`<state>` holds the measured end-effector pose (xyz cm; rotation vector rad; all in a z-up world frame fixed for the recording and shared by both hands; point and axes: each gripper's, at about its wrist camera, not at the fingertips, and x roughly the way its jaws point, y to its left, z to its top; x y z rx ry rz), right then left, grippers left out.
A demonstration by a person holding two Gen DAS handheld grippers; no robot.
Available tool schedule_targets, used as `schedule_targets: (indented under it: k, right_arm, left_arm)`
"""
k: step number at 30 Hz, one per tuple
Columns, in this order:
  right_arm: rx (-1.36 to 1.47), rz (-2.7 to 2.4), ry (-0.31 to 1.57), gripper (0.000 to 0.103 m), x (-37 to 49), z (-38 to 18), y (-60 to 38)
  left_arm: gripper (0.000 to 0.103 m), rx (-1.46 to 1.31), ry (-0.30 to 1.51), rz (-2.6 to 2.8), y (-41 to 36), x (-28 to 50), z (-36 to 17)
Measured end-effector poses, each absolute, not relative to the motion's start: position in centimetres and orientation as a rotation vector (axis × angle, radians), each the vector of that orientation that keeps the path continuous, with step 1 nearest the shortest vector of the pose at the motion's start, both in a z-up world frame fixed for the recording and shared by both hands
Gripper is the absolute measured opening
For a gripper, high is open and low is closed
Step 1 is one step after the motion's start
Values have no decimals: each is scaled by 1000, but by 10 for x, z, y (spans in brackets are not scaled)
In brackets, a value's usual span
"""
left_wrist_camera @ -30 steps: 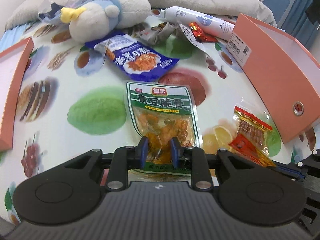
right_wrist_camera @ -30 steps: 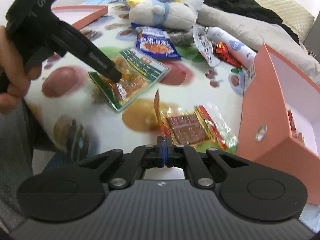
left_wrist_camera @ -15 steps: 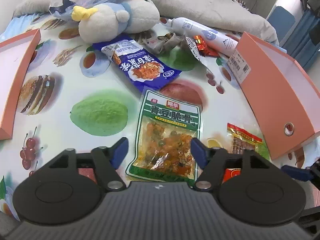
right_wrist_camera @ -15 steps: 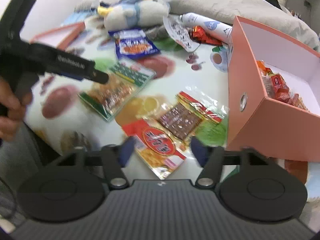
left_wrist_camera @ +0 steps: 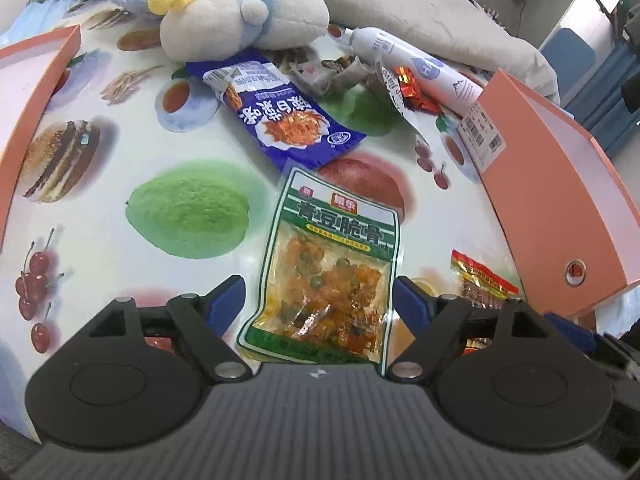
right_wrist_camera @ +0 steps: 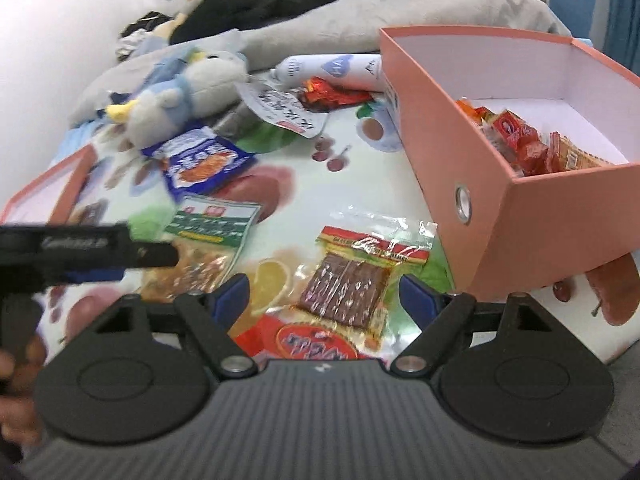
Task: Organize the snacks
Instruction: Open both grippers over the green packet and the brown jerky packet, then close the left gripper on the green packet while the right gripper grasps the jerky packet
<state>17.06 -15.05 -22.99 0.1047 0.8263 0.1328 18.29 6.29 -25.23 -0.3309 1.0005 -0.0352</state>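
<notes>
While both the left gripper [left_wrist_camera: 318, 300] and right gripper [right_wrist_camera: 324, 294] stand apart after just opening, gripping nothing, the crinkly brown packet [right_wrist_camera: 352, 280] at twelve o'clock of the right one risks slipping on the glossy surface [right_wrist_camera: 352, 184].

Plush toy [left_wrist_camera: 244, 20], white bottle [left_wrist_camera: 416, 70], grey blanket [left_wrist_camera: 420, 12] behind.

Both wrist cameras look steeply down, close over the table [left_wrist_camera: 100, 208]. Shared: green packet [left_wrist_camera: 332, 272] at 12 o'clock left view, 10 o'clock right view [right_wrist_camera: 208, 236].
</notes>
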Motion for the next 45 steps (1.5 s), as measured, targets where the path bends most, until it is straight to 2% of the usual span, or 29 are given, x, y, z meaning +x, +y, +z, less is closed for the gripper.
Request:
schedule_targets:
  k: [11, 16, 18, 19, 20, 22, 33, 34, 35, 37, 40, 45]
  right_arm:
    - [57, 79, 923, 83, 196, -261, -148]
    - [-17, 124, 908, 85, 195, -265, -142]
    - [-51, 132, 907, 77, 196, -266, -140]
    - [-65, 139, 900, 68, 197, -265, -139]
    - [-59, 149, 901, 64, 198, -263, -140]
    - [-56, 161, 906, 59, 201, -261, -141]
    - [-62, 175, 888, 54, 194, -253, -149]
    - [-65, 172, 882, 37, 193, -252, -150]
    - [-59, 173, 879, 37, 193, -250, -151]
    - [-61, 169, 875, 33, 194, -248, -151]
    - [-52, 172, 887, 33, 195, -251, -154]
    - [-3, 155, 883, 42, 193, -256, -161]
  left_arm:
    - [86, -240, 1048, -50, 55, 188, -260]
    - [86, -254, 1062, -37, 56, 192, -261]
    - [86, -247, 1060, -40, 54, 193, -260]
    - [86, -240, 1058, -41, 52, 193, -260]
    - [86, -234, 1058, -42, 51, 194, -259]
    - [86, -222, 1061, -42, 48, 196, -260]
    - [85, -114, 1089, -83, 19, 207, -272]
    - [85, -97, 1083, -84, 16, 207, -273]
    - [84, -81, 1083, -80, 14, 207, -274]
    - [81, -49, 1085, -72, 11, 208, -274]
    - [74, -27, 1083, -81, 8, 209, -275]
    - [61, -24, 1072, -77, 6, 212, -272]
